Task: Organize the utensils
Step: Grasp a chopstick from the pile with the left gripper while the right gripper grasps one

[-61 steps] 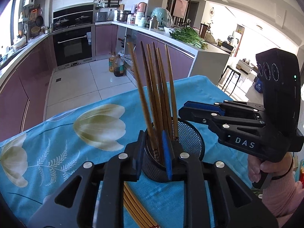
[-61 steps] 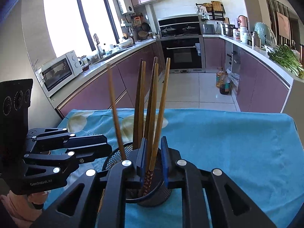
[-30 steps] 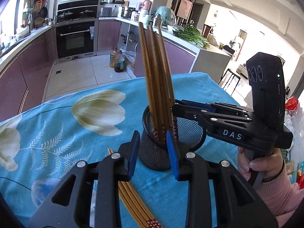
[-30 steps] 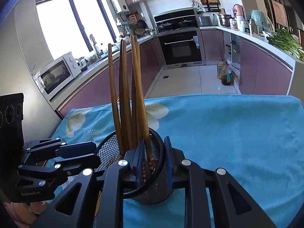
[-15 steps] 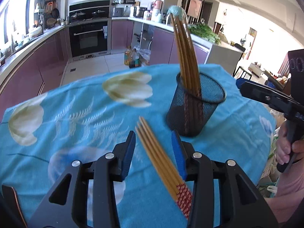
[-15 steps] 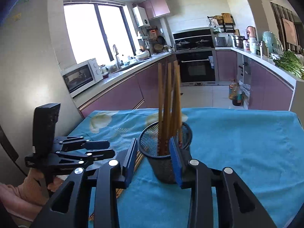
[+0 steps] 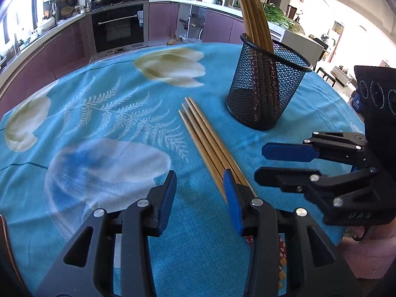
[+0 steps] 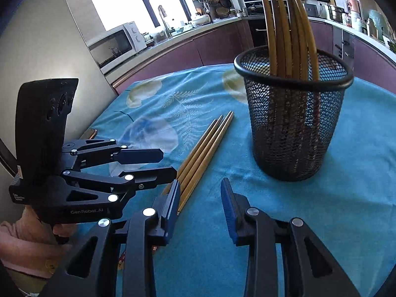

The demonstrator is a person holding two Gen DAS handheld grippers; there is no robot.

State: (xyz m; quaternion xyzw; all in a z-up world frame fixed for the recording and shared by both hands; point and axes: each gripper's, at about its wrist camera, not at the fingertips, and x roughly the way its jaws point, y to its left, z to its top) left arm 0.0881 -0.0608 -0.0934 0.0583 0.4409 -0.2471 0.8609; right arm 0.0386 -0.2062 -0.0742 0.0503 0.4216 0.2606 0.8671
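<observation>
Both tongs angle downward over the blue-clothed worktop [image 7: 99,128]. Left tongs [image 7: 200,193] and right tongs [image 8: 200,198] stand partly apart, gripping nothing. Loose chopsticks [image 7: 210,143] lie flat on the cloth between the two tongs. The mesh holder [image 8: 294,123] stands upright beyond them, containing upright chopsticks [image 8: 287,24].

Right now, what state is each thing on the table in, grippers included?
Black mesh cup: upright, chopsticks standing inside.
Loose wooden chopsticks: flat on the blue floral tablecloth, bundled side by side, beside the cup.
Left gripper: open, fingers empty, over the bundle's near end.
Right gripper: open, empty.
</observation>
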